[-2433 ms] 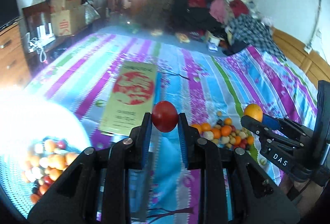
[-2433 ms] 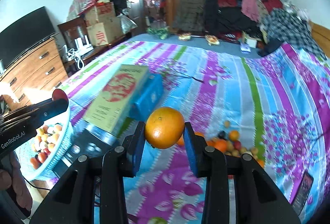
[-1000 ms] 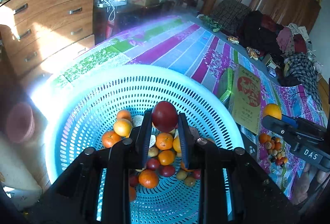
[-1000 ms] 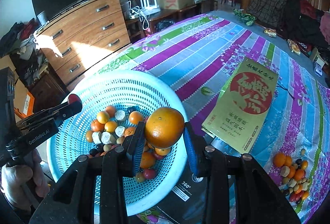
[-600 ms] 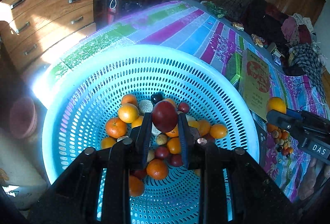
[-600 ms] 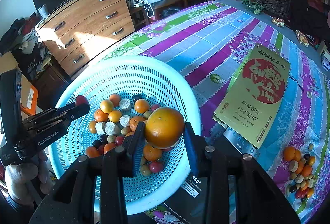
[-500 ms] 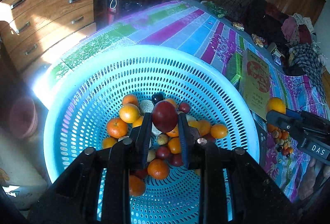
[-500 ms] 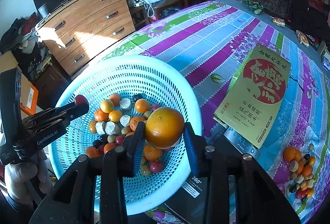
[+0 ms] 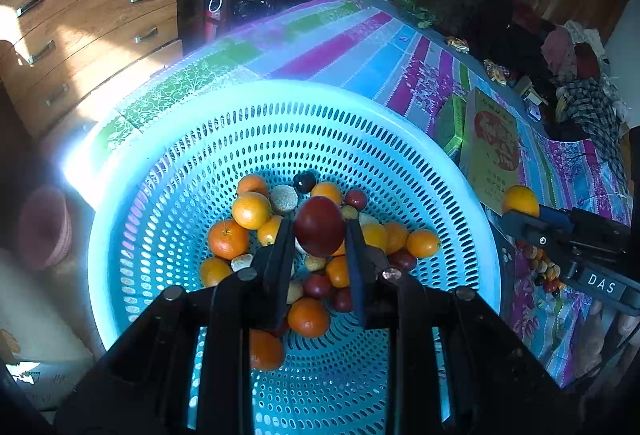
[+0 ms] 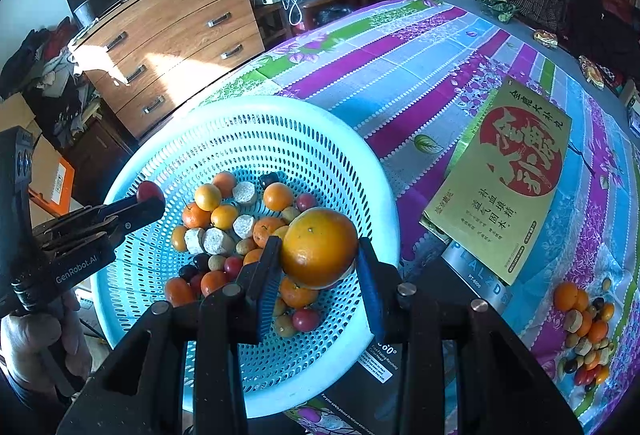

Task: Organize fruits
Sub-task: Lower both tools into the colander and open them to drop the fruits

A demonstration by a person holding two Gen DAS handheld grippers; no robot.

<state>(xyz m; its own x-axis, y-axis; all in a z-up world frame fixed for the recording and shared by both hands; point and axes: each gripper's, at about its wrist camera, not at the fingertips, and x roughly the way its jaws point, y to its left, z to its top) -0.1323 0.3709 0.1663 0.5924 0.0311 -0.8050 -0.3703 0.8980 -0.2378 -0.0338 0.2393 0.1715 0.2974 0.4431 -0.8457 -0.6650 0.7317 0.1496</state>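
A light blue perforated basket (image 9: 168, 171) (image 10: 320, 139) sits at the bed's corner with several oranges, red and dark fruits and pale ones in its bottom. My left gripper (image 9: 320, 235) is shut on a dark red fruit (image 9: 319, 225) and hangs over the heap inside the basket. From the right wrist view the same gripper (image 10: 150, 201) comes in from the left over the basket's rim. My right gripper (image 10: 318, 255) is shut on a large orange (image 10: 319, 247) above the basket's right side. In the left wrist view that orange (image 9: 520, 199) shows beyond the basket's right rim.
A yellow box with a red circle (image 10: 508, 175) lies on the striped bedspread right of the basket. A small pile of fruits (image 10: 586, 327) lies further right on the bed. A wooden chest of drawers (image 10: 168, 47) stands behind. A hand (image 10: 36, 347) holds the left gripper.
Both grippers swung from over the bed to over the basket, each keeping its fruit. In the last second both tilted down a little and the basket looms larger.
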